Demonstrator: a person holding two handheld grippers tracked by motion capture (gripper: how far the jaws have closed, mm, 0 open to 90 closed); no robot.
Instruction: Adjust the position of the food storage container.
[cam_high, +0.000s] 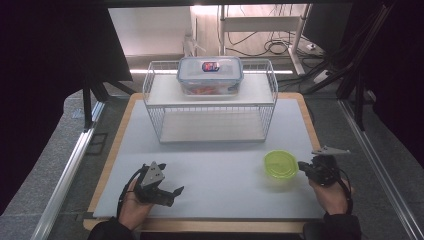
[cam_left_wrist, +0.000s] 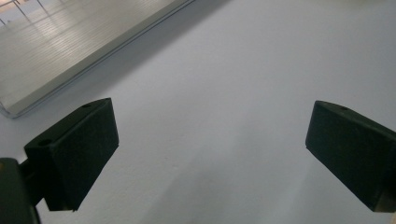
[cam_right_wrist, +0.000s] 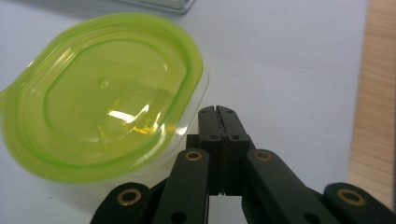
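Closed right jaws beside the green-lidded tub, left jaws spread and idle.

My right gripper (cam_high: 303, 166) sat clenched on nothing, its tips just beside the lidded green container (cam_high: 281, 164) on the white mat (cam_high: 210, 165), seemingly to nudge it. My left gripper (cam_high: 172, 192) rested wide open, apart. The container looked empty; the clear lidded box (cam_high: 210, 75) atop the wire rack (cam_high: 210, 102) held something orange.
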